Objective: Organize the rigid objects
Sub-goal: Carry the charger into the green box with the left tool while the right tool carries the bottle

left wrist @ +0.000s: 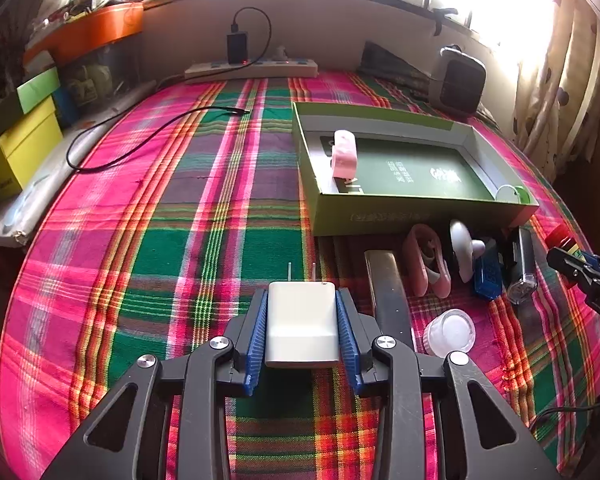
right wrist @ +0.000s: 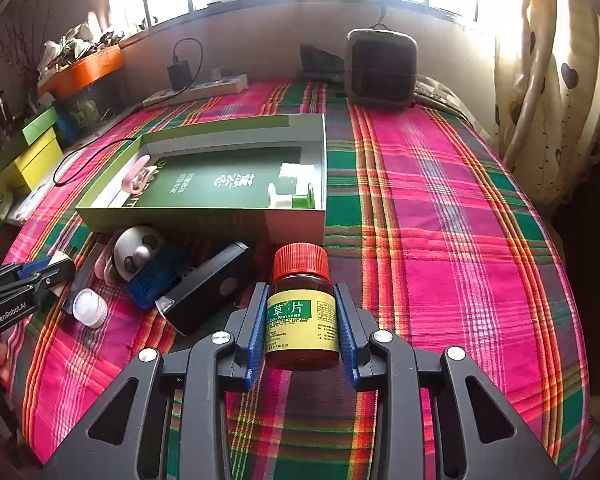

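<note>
A bright plaid cloth (right wrist: 440, 208), pink, green and orange, covers the whole surface. On it sits an open green box (right wrist: 204, 216), and just in front of that a huddle of small things: a round grey gadget (right wrist: 134, 254), a blue block (right wrist: 154, 282), a long black case (right wrist: 208, 288), a white cap (right wrist: 90, 307) and something pink (left wrist: 424, 260), perhaps a clip. Toward the far wall lie a white power strip (left wrist: 252, 69), a loose black cable (left wrist: 140, 140) and a dark boxy heater (right wrist: 380, 66).
</note>
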The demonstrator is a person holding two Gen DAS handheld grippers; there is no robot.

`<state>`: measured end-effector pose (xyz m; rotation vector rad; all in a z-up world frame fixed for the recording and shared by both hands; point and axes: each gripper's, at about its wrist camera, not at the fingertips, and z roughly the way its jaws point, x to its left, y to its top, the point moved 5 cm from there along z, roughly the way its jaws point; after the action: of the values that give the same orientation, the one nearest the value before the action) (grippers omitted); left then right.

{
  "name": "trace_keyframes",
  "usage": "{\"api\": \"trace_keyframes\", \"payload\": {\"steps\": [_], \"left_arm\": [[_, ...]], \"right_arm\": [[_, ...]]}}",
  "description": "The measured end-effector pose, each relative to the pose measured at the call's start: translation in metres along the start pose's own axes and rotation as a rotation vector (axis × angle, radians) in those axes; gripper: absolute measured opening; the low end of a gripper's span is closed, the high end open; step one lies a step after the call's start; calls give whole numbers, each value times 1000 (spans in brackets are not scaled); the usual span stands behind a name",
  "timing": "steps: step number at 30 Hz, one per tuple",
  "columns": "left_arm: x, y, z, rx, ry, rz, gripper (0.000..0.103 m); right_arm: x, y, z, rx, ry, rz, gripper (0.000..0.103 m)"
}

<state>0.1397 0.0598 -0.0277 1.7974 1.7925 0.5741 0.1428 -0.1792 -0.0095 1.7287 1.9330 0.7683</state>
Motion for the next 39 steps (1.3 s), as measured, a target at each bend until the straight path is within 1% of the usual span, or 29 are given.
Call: {"api": "trace_keyframes", "payload": {"steps": [6, 10, 15, 21, 28, 31, 39], "left_arm": [[-3, 12, -16, -31, -28, 6, 32], [-8, 27, -26, -61, -45, 29, 32], [-19, 48, -29, -78, -74, 51, 32], [-32, 71, -22, -86, -116, 65, 32], [-50, 95, -5, -89, -138, 95, 32], [-56, 104, 7, -72, -165, 85, 32], [-71, 114, 40, -24, -160, 118, 32]], "right_arm": [[1, 3, -7, -15, -1, -8, 33], [4, 11, -13, -32, 8, -15, 33], [9, 26, -18, -55, 17, -38, 33], [15, 47, -16, -66, 42, -53, 33], [19, 74, -4, -64, 71, -65, 33], [20, 84, 4, -60, 86, -72, 33], [17, 102, 41, 0, 109, -77, 33]]}}
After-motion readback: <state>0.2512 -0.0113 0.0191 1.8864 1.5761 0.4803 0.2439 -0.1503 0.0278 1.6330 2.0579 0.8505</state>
